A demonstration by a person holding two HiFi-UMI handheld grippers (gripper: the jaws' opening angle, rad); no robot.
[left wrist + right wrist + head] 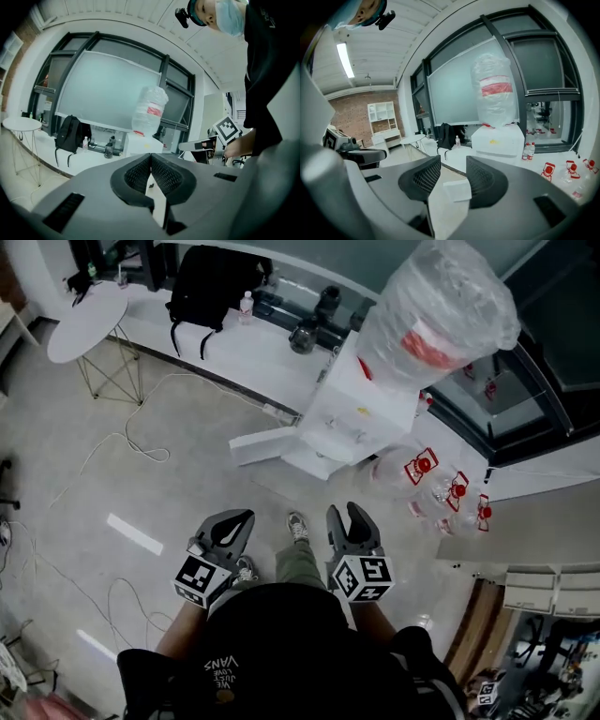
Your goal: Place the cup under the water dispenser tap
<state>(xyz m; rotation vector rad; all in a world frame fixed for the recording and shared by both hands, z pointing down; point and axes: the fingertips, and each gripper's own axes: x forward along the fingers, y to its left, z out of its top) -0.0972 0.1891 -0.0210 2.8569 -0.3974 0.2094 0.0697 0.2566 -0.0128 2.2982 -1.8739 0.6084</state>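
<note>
Left gripper (234, 521) pinched closed and right gripper (349, 519) spread wide and empty, both held ahead of a standing person and pointed toward a white box-shaped water dispenser (361, 409).

Seen from the head view, the dispenser stands well apart across a pale floor, topped by an upturned clear plastic bottle with a red label (441, 306). No cup shows in any view, so it has not been picked up. The tap is probably among the small marks on the dispenser's front, though it is too small to tell. To do this step well, find the cup first, bring the open right jaws around its wall, close gently, keep it upright, and only then approach the tap squarely.
</note>
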